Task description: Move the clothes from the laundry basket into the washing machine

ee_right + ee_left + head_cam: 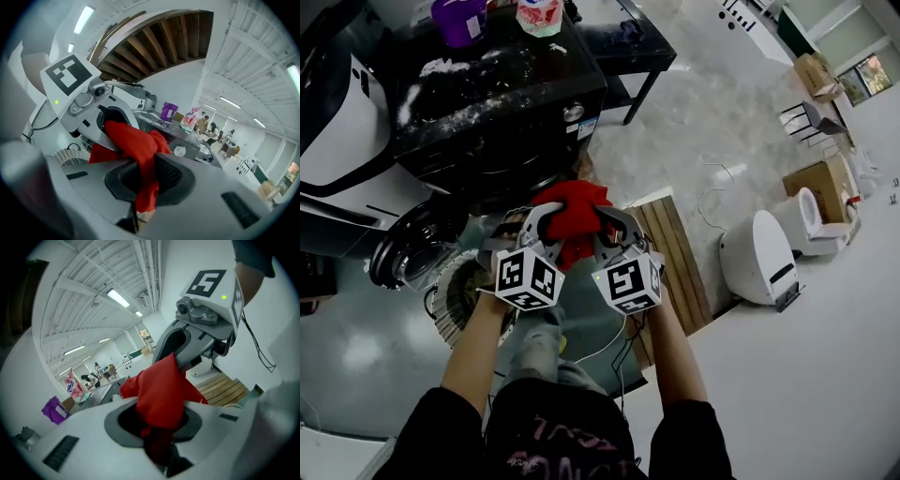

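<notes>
The left gripper [541,221] and right gripper [610,222] each clench the red cloth [573,208], bunched sideways between them, near the washing machine [502,112].

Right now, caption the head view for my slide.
Left claw and right claw grip one red cloth together before the black washing machine, its door open, basket at lower left.

A purple tub [459,21] stands beside a pink-white bag [540,14]. Wooden slats [673,253] lie on the pale floor [722,122], near a white rounded machine [757,255] and a cardboard box [817,186].
</notes>
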{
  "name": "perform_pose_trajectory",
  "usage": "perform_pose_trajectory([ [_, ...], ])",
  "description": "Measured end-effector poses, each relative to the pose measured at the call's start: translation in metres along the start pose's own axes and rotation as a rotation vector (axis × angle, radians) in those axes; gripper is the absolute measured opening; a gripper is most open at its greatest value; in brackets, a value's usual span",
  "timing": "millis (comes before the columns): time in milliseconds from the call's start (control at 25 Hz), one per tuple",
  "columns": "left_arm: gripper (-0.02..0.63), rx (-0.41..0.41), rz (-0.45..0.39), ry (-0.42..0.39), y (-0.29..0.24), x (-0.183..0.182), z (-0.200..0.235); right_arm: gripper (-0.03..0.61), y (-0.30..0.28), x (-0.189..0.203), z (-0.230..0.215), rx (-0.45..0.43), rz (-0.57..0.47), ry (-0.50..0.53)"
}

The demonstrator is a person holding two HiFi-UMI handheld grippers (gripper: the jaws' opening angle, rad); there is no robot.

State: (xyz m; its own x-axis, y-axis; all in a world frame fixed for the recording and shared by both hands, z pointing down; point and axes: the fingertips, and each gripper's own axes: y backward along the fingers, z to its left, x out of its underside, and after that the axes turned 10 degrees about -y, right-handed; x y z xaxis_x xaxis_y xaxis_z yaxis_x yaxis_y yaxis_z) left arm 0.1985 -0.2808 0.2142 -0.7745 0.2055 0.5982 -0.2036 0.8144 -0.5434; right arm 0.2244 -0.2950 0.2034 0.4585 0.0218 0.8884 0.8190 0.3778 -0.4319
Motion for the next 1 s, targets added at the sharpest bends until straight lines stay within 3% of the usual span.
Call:
perform_pose_trajectory([
  [200,0.100,-0.044,0.045,0.068,-0.035,0.054,0.034,0.038,-0.074,0.001,-0.011,-0.078,-0.005,0.035],
  [400,0.101,-0.081,0.109,0.086,-0.050,0.096,0.060,0.038,-0.128,-0.005,-0.010,-0.164,-0.015,0.072],
  [800,0.101,-0.137,0.260,0.156,-0.094,0.147,0.072,0.040,-0.197,0.019,-0.021,-0.353,-0.040,0.087],
  [1000,0.101,-0.163,0.311,0.151,-0.113,0.159,0.073,0.038,-0.214,0.032,-0.030,-0.390,-0.066,0.060],
])
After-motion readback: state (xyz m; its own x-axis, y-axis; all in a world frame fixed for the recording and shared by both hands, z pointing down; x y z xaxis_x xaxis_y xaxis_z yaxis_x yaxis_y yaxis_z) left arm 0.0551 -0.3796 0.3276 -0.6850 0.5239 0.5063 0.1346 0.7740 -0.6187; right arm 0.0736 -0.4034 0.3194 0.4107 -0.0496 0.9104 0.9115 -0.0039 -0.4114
